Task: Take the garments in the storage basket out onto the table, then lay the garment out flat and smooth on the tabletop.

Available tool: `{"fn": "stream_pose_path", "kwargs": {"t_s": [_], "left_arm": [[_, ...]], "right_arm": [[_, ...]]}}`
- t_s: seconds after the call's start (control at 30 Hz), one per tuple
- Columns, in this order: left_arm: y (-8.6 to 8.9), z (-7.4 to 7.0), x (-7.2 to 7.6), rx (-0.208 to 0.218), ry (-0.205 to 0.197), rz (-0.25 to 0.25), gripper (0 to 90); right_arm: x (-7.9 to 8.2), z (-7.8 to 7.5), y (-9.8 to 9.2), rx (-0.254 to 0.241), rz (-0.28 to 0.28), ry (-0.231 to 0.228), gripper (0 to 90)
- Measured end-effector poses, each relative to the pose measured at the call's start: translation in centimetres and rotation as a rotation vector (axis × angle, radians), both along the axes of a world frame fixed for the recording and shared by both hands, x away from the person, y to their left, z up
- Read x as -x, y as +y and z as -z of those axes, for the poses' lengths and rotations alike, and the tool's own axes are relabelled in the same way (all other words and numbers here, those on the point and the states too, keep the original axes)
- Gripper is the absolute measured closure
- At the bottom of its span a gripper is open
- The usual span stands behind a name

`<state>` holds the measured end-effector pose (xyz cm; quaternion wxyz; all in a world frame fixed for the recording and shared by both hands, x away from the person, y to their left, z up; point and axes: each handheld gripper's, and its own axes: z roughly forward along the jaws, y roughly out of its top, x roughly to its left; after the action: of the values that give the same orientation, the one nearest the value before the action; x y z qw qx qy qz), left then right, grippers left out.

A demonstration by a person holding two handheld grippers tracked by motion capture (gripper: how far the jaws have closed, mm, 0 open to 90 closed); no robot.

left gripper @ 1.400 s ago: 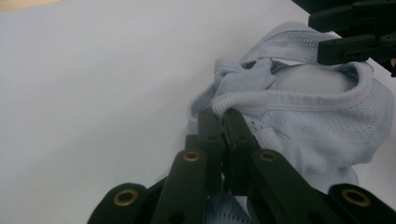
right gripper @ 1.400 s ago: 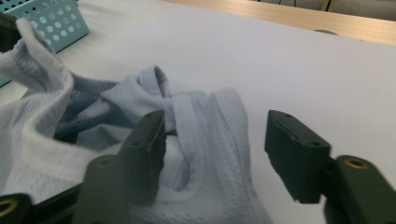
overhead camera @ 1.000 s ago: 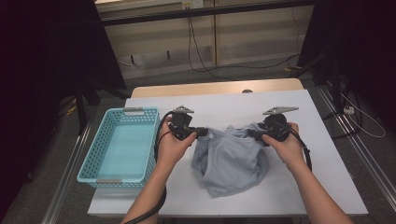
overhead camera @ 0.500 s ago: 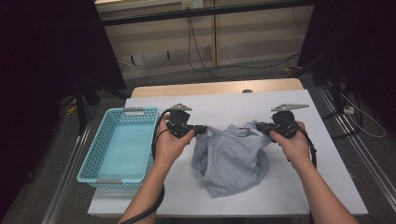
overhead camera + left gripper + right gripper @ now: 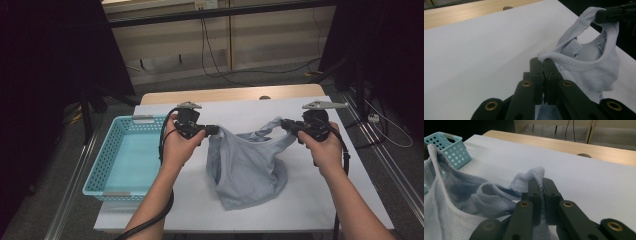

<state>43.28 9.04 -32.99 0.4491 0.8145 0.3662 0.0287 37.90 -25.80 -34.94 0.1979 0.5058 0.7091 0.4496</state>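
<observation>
High view, nearest first: the hem of the grey mesh garment [image 5: 247, 170] rests on the table [image 5: 310, 205] at about 6 o'clock from both hands, while its upper edge is strung between them. My left tool [image 5: 212, 130] is clamped on one shoulder strap at 9 o'clock of the cloth; in the left gripper view the jaws are pressed together with the rim pinched between them. My right tool [image 5: 286, 124], at 3 o'clock, has just been closing and now bites the other strap. A second ago that strap lay slack and the cloth sat lower; now both hands are higher and the neckline is pulled open. I judge the garment is secured at both shoulders, ready to lift and spread. Farther left, at 9 o'clock, stands the blue basket [image 5: 102, 170].
</observation>
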Motion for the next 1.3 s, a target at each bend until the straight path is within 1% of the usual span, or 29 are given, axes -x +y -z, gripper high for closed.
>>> {"fn": "stream_pose_path", "kwargs": {"t_s": [0.07,0.33,0.43,0.5,0.7,0.83,0.93,1.1,1.23,1.3], "left_arm": [[0.0,-0.1,-0.2,-0.002,0.001,-0.001,87.9],[0.1,-1.1,-0.4,-0.002,-0.017,0.000,87.8],[0.2,-1.5,-0.5,0.004,-0.027,-0.002,87.9],[0.3,-1.7,-0.6,0.004,-0.028,-0.002,87.9],[0.5,-2.1,-0.7,-0.003,-0.034,-0.002,87.9],[0.3,-2.7,-0.7,-0.002,-0.043,0.001,87.9],[0.2,-3.2,-0.7,-0.003,-0.051,0.004,87.9],[0.0,-3.8,-0.9,0.006,-0.055,0.006,87.9],[-0.1,-4.3,-0.9,0.015,-0.068,0.004,87.9],[-0.2,-4.6,-1.0,0.014,-0.073,0.006,87.9]], "right_arm": [[0.0,-0.3,-0.2,-0.011,0.008,-0.004,87.1],[0.2,-1.0,-0.2,-0.008,0.028,-0.027,87.1],[0.1,-1.1,-0.4,-0.027,0.045,-0.033,87.0],[0.1,-1.1,-0.5,-0.030,0.051,-0.038,87.0],[0.0,-1.5,-0.6,-0.031,0.063,-0.049,87.0],[0.1,-1.8,-0.6,-0.017,0.069,-0.059,87.0],[0.3,-1.9,-0.8,-0.029,0.073,-0.064,87.0],[0.5,-2.2,-1.2,-0.035,0.087,-0.082,87.0],[0.5,-2.6,-1.4,-0.043,0.098,-0.108,87.0],[0.5,-2.8,-1.5,-0.048,0.099,-0.112,87.0]]}}
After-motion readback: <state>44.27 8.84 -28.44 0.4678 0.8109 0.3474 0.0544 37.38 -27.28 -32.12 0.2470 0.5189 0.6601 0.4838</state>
